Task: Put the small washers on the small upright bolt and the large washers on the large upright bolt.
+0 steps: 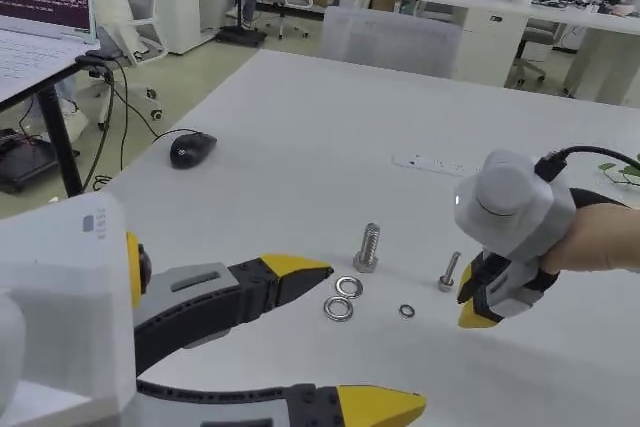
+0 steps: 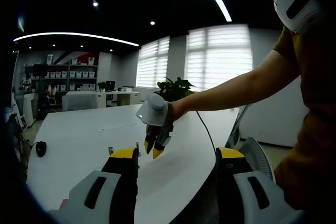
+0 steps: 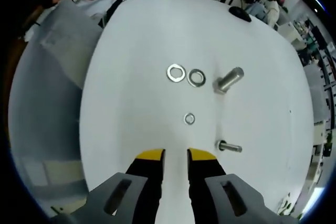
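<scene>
Down on the white table [image 1: 300, 127] in the head view, the large bolt [image 1: 367, 247] stands upright. Two large washers [image 1: 348, 286] lie flat side by side just in front of it. The small bolt [image 1: 449, 272] is upright too, off to the large bolt's right, and the small washer [image 1: 406, 311] lies on the near side, between the two bolts. The right gripper [image 1: 475, 297] hangs just past the small bolt with its tips aimed down. The left gripper [image 1: 365, 339] sits near-left of the large bolt, jaws spread wide and empty.

Over to the left gripper view: the left gripper [image 2: 178, 155] is gaping with nothing between its jaws, and the right gripper [image 2: 155, 150] hovers over the table beyond.

Now the right gripper view: the right gripper [image 3: 176, 155] has its tips barely parted, gripping nothing. The small washer [image 3: 189, 118] is just ahead and the small bolt [image 3: 229, 147] is to its right. The large bolt [image 3: 229, 80] is farther on, with the large washers [image 3: 176, 72] beside it.
</scene>
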{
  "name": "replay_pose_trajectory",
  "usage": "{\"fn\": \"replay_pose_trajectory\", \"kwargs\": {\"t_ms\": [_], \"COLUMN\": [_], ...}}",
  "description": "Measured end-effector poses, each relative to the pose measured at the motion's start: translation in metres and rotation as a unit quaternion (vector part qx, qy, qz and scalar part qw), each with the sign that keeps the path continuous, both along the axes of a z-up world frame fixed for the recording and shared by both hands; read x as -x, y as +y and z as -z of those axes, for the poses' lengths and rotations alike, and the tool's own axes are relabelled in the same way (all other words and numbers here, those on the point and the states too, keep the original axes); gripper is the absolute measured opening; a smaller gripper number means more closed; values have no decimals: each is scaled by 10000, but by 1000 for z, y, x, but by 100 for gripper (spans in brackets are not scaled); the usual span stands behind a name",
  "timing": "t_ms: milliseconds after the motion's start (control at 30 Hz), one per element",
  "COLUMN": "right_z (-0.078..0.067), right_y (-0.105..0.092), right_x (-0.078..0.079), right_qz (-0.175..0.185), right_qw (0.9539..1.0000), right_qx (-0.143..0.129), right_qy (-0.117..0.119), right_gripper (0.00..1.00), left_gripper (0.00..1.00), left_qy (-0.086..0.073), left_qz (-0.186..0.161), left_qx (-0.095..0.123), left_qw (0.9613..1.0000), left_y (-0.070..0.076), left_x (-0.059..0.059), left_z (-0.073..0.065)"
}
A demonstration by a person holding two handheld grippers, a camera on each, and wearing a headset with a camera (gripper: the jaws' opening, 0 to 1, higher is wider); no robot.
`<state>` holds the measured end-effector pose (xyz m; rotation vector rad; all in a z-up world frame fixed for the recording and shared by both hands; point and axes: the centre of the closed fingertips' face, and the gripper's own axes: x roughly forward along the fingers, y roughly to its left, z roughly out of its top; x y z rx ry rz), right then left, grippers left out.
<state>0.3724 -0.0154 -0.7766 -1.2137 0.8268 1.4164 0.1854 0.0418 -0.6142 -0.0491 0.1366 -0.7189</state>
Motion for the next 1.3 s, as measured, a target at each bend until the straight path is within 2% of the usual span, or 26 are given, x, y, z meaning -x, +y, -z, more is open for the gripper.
{"fn": "replay_pose_trajectory", "kwargs": {"t_ms": [300,633,1000,1133,1300], "right_z": [24,44,49,49,49], "right_y": [27,36,38,39,38], "right_x": [-8,-17,-19,-19,-17], "right_qz": [-14,-81,-54,-75,-28], "right_qw": [9999,9998,9995,9995,9991], "right_qx": [-41,93,92,82,90], "right_qy": [99,174,300,297,424], "right_gripper": [19,20,21,21,20], "left_gripper": [59,59,59,60,59], "left_qy": [-15,13,111,152,190], "left_qz": [-140,-159,-203,-281,-341], "left_qx": [57,72,57,41,38], "left_qw": [9999,9998,9997,9995,9992], "left_y": [3,4,9,15,22], "left_x": [-2,-5,-12,-15,-18], "left_z": [-1,1,9,13,15]}}
